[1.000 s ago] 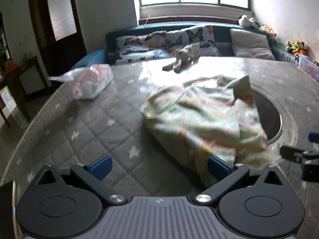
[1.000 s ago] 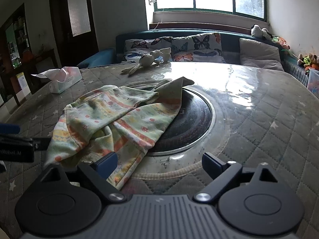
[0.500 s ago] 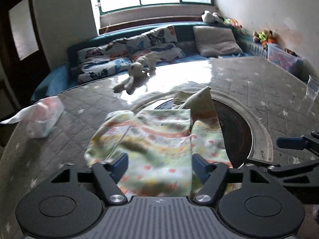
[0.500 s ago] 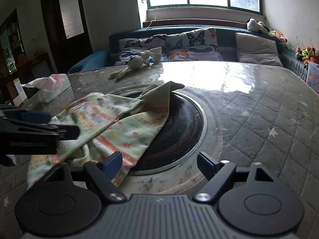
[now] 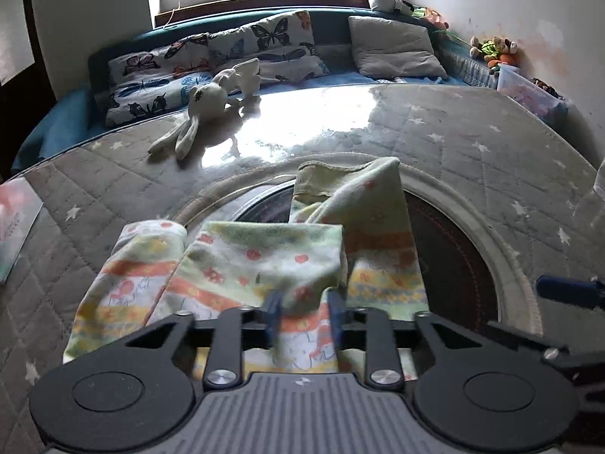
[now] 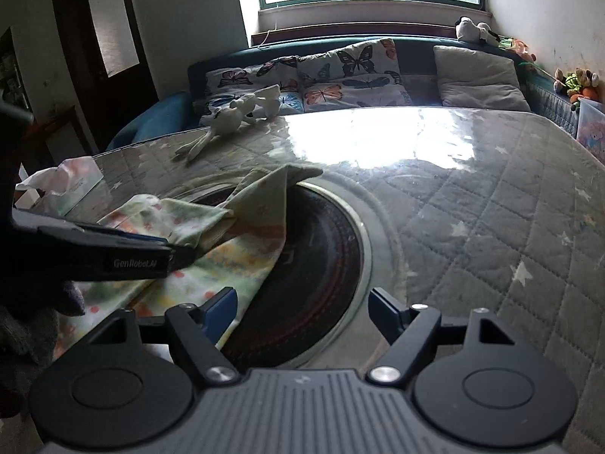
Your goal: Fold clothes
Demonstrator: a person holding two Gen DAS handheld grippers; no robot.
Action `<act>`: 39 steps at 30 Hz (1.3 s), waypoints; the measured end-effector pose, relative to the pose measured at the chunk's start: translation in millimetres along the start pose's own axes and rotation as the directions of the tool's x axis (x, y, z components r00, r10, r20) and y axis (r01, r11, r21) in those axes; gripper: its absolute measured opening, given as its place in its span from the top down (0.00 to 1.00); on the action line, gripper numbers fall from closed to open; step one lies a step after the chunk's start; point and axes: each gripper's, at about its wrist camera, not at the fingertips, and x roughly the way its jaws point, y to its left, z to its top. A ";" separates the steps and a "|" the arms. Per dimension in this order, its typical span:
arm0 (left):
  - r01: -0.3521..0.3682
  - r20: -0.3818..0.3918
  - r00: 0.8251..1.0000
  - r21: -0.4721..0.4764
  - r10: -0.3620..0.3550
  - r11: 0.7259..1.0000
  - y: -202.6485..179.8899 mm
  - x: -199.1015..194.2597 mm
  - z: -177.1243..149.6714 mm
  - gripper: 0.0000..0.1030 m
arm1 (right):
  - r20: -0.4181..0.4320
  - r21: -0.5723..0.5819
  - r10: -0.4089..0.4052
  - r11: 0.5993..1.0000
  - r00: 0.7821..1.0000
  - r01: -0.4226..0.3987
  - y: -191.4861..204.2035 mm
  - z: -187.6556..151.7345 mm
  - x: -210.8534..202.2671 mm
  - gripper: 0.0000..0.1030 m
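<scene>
While the left gripper reaches down over the near edge of the table, its two blue-tipped fingers are closing, with a raised fold of the pale green, orange-striped child's garment standing between them; whether the pads already press the cloth cannot be told from the blurred frame. That printed garment lies crumpled on the round table covered with grey quilted, star-patterned cloth under a clear glossy sheet, partly draped over the dark circular inset at the table's centre. One ribbed cuff of the garment points away toward the far side of the table.

Just to the right, the right gripper hovers low with its fingers spread wide and easing inward; nothing lies between them but the dark inset, and its left blue finger sits just beside the garment's edge. Seen from the right wrist camera, the left gripper enters from the left as a dark bar over the cloth.

A white plush rabbit rests near the far rim, a tissue box stands at the left, and butterfly-print cushions line the blue sofa behind.
</scene>
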 end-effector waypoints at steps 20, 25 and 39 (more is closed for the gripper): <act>0.032 0.104 0.994 -0.065 -0.025 0.997 31.9 -24.4 2.8 0.96 | -0.015 0.049 0.094 0.994 0.995 -0.093 2.6 57.5 85.5 0.52; 0.004 0.160 0.987 -0.141 0.019 0.990 59.5 -53.4 -1.1 0.96 | -0.033 0.083 0.113 0.990 0.993 -0.110 5.3 58.7 104.2 0.78; -0.165 0.238 0.930 -0.406 0.279 0.899 164.5 -160.9 -69.7 0.96 | 0.095 0.061 0.084 0.994 0.992 -0.090 7.5 58.8 41.4 0.98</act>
